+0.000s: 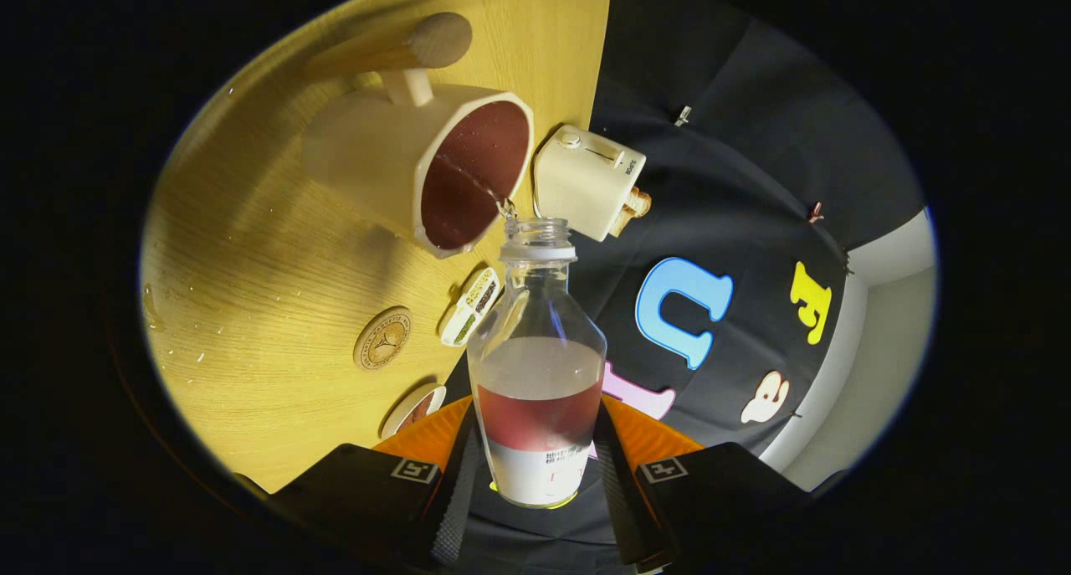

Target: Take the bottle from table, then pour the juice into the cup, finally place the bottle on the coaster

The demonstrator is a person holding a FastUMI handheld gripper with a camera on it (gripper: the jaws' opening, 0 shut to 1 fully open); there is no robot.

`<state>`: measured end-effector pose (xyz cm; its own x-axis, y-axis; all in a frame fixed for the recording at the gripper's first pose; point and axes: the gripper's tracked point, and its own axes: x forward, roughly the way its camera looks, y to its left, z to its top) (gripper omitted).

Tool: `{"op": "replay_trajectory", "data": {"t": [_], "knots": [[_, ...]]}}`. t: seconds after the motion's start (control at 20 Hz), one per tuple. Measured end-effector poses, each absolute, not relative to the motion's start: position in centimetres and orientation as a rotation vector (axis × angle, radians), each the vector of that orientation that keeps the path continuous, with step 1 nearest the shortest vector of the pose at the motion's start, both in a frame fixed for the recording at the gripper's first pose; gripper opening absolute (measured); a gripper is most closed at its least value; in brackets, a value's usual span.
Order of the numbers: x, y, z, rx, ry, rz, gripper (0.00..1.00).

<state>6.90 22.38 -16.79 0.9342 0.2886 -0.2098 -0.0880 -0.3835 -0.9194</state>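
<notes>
A clear bottle with red juice and a white label sits between my fingers, and my gripper is shut on its lower body. The view is rolled, so the bottle is tipped sideways relative to the table. Its open mouth is at the rim of a cream cup with a wooden handle. A thin stream runs from the mouth into the cup, which holds dark red juice. A round wooden coaster lies on the wooden table, between the cup and my fingers.
A small cream toaster with a bread slice stands by the table edge next to the cup. A small flat packet and a round white dish lie near the edge beside the coaster. Droplets dot the tabletop.
</notes>
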Motion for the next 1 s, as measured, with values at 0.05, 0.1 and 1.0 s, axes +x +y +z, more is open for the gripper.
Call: {"op": "replay_trajectory", "data": {"t": [0.05, 0.1, 1.0], "knots": [[6.9, 22.6, -16.7, -1.934, -0.159, 0.407, 0.71], [6.8, 22.7, -16.7, -1.941, -0.169, 0.410, 0.71], [6.5, 24.4, -15.3, -2.104, -0.348, 0.438, 0.72]]}}
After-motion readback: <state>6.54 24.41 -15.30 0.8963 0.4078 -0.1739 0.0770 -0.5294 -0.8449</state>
